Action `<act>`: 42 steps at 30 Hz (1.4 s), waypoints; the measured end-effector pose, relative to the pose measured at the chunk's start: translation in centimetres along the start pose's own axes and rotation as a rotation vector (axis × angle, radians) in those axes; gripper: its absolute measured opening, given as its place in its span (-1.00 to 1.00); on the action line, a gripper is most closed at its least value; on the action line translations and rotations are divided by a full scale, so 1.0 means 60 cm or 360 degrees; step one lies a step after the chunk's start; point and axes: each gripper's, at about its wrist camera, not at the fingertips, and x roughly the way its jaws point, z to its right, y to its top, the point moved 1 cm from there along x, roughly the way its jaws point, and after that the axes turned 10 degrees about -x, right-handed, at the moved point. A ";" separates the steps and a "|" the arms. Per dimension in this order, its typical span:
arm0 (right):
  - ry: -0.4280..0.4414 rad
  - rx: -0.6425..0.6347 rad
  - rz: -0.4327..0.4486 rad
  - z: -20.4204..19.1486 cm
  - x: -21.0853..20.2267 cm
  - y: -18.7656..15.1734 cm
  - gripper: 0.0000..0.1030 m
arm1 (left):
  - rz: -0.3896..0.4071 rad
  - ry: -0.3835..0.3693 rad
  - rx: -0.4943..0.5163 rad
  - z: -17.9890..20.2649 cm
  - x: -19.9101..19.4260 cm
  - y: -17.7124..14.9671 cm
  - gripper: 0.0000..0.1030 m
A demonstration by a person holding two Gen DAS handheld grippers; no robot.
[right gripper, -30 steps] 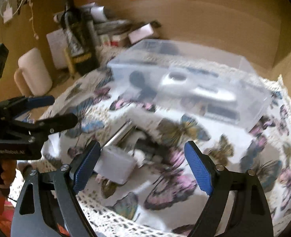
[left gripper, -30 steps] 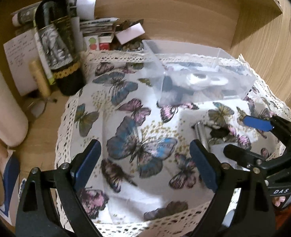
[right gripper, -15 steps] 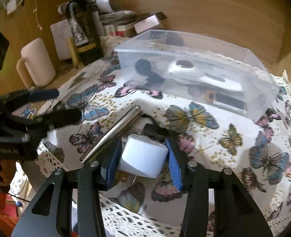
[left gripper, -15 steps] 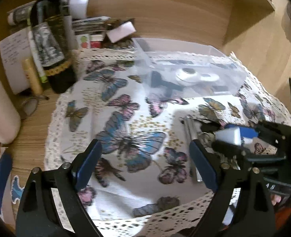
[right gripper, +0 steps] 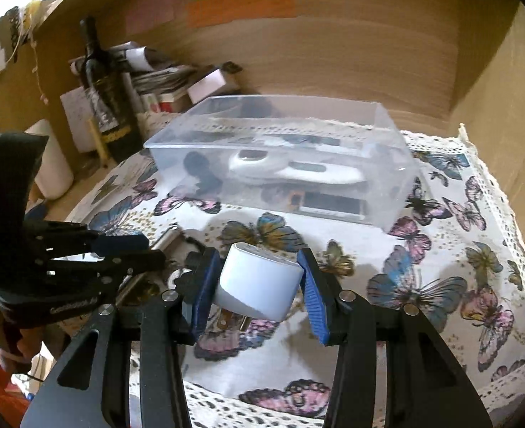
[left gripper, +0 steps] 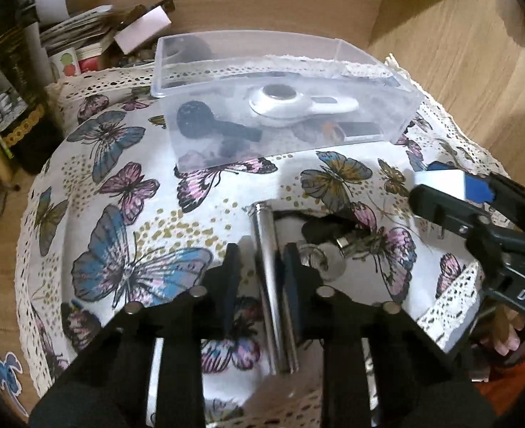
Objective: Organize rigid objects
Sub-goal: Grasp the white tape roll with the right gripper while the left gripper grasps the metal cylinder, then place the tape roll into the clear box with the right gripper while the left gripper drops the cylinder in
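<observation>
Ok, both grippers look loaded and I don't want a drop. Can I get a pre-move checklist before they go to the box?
1. Right gripper shut on white plug adapter: ok.
2. Adapter clear of butterfly-print cloth: ok.
3. Left gripper shut on silver metal tube: ok.
4. Tube lifted off cloth: cannot tell.
5. Clear plastic box open on top: ok.
6. Space left inside box: cannot tell.

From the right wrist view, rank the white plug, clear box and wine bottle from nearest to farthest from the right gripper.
1. White plug: clamped between the right gripper fingers.
2. Clear box: ahead, mid-cloth.
3. Wine bottle: far left, by the back wall.
</observation>
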 end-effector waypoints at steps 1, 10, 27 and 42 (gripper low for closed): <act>-0.0001 0.0004 0.0004 0.005 -0.002 0.000 -0.19 | -0.0009 0.0008 0.0001 0.001 0.004 0.002 -0.64; 0.0002 0.0027 0.0038 0.024 0.000 0.006 -0.19 | 0.0020 0.0001 0.0019 0.004 0.002 0.010 -0.71; -0.0111 0.0045 0.0195 0.067 -0.028 0.057 -0.19 | 0.0420 -0.0023 0.0018 0.013 -0.123 0.067 -0.71; -0.0164 -0.0010 0.0271 0.082 -0.036 0.093 -0.19 | 0.0521 -0.0143 0.0056 0.030 -0.158 0.118 -0.71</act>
